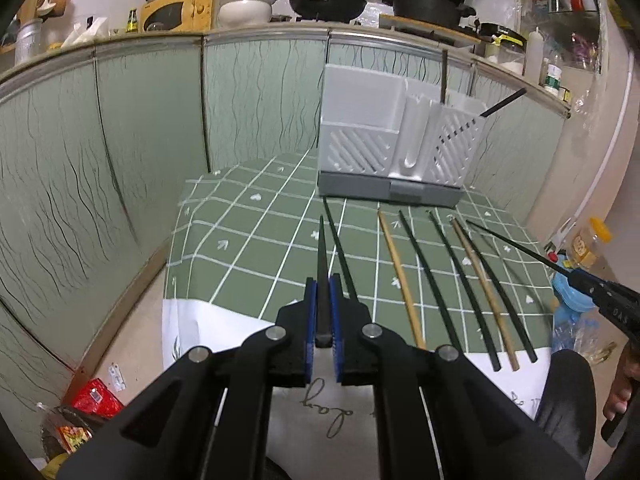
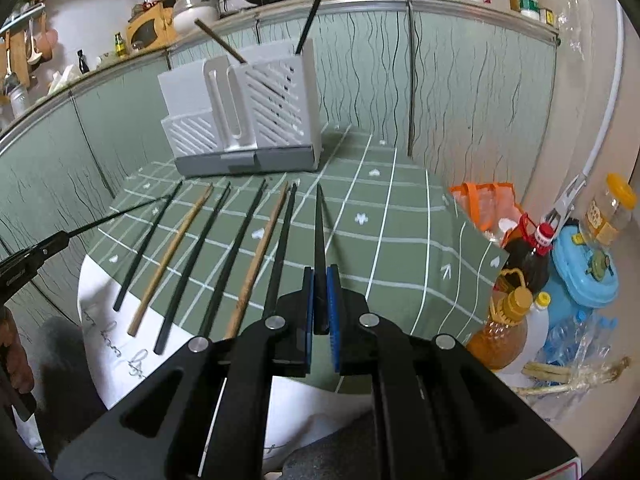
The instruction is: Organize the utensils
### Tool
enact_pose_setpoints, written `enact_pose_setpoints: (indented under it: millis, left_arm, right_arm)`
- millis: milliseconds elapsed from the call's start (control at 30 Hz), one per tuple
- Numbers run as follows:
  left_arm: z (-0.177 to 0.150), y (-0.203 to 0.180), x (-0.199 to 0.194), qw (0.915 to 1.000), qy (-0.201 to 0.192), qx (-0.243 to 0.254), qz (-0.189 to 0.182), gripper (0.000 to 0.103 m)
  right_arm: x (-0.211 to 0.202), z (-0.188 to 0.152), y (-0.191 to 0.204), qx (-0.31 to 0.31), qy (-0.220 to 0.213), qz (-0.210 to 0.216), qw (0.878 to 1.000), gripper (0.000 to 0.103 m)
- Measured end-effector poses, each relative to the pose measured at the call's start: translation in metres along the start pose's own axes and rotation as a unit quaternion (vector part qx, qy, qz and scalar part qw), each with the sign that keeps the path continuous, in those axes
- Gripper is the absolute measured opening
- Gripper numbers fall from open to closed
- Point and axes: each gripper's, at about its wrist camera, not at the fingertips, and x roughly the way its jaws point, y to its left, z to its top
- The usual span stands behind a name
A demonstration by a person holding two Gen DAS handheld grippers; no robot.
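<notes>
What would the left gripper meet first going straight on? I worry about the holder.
Probably the green checked tablecloth: the left gripper, shut on a black chopstick, points down short of the white utensil holder. Depth is unclear.

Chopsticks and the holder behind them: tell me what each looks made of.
Tan chopsticks: probably bamboo or wood, matte, with a pale, grainy brown surface. Black chopsticks: smooth, uniformly dark, maybe plastic or lacquered wood; I can't tell which. Holder: moulded plastic by the look, white slotted walls over a grey base, faintly glossy.
</notes>
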Motion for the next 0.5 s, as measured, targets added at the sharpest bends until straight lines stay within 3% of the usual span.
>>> enact_pose_setpoints:
  millis: [500]
  left_arm:
    - [0.041, -0.002, -0.030, 0.9993, -0.017, 0.031, -0.008, 0.008]
  right_arm:
    - [-0.041, 0.053, 0.001, -0.014, -0.069, 0.016, 0.997, 0.006]
